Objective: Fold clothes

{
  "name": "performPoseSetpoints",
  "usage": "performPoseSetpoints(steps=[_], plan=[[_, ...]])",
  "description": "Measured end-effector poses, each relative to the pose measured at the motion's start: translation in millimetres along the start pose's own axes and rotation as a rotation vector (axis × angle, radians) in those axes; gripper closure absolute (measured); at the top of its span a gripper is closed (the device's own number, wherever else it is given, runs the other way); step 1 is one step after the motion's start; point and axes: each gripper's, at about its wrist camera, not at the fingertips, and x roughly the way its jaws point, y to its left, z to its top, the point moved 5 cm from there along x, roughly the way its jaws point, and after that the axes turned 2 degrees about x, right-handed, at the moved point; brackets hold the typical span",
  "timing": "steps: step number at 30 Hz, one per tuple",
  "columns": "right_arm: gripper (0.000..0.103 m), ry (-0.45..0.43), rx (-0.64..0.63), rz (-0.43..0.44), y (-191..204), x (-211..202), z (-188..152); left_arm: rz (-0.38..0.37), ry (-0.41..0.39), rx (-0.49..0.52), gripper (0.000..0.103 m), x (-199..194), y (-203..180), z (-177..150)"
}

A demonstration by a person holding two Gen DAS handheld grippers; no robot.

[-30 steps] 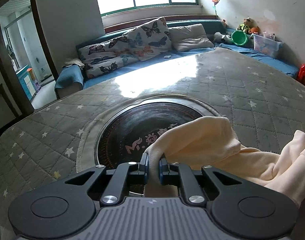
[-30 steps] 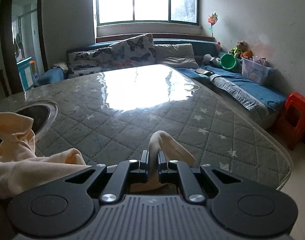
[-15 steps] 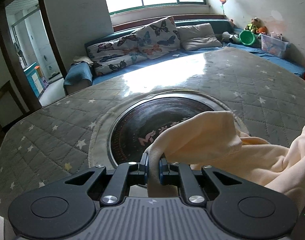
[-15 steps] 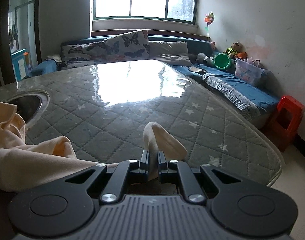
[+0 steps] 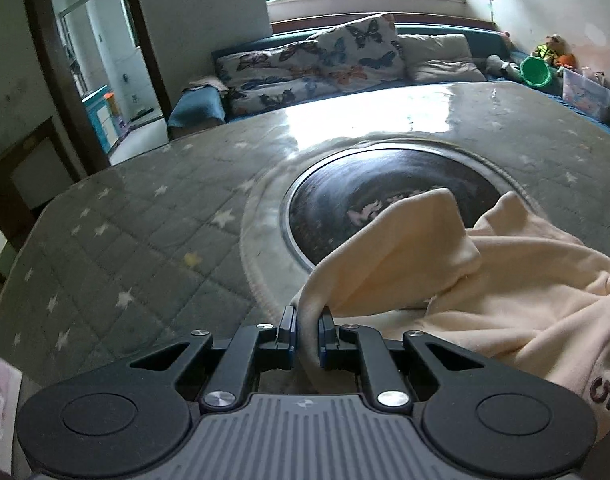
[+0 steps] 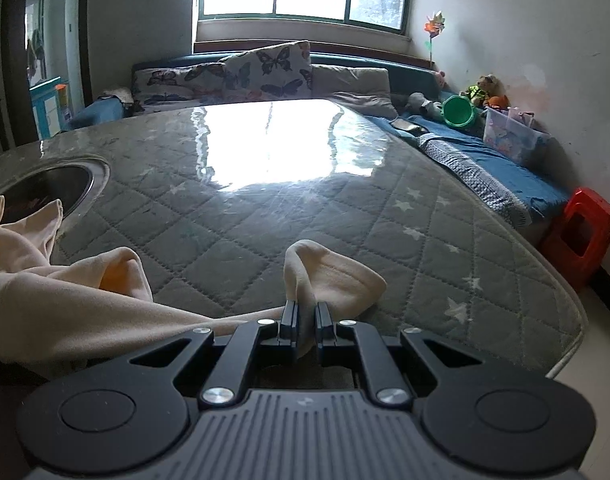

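Observation:
A cream garment (image 5: 485, 292) lies bunched on the grey quilted, star-printed table cover (image 5: 137, 240). My left gripper (image 5: 308, 324) is shut on one edge of it, and the cloth runs off to the right over the dark round inset (image 5: 385, 196). In the right wrist view the same cream garment (image 6: 65, 300) stretches in from the left. A fold of it is pinched between the fingers of my right gripper (image 6: 305, 316), which is shut. Dark printed letters show on the cloth at the left wrist view's lower right.
A sofa with butterfly cushions (image 5: 317, 64) stands behind the table under the window. A green bucket (image 6: 459, 112), toys and a clear box (image 6: 513, 140) sit on the blue bench at the right. A red stool (image 6: 585, 236) stands by the table's right edge. A doorway (image 5: 97, 80) opens at left.
The left gripper has moved left and down with the cloth, so the round inset now sits further right. The right gripper has hardly moved and keeps its fold.

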Motion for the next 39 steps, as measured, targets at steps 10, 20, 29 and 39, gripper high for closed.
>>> performPoseSetpoints(steps=[10,20,29,39], plan=[[0.083,0.000,0.017,0.024,3,-12,8,0.023,0.016,-0.010,0.088,-7,15,-14],[0.082,-0.073,-0.067,0.136,35,-35,43,0.064,0.052,-0.067,0.064,-13,48,-25],[0.080,-0.072,-0.144,0.274,74,-39,66,0.061,0.014,-0.073,0.053,-31,65,-8],[0.080,0.088,-0.235,0.436,125,-4,55,0.093,-0.015,-0.093,0.048,-34,86,17]])
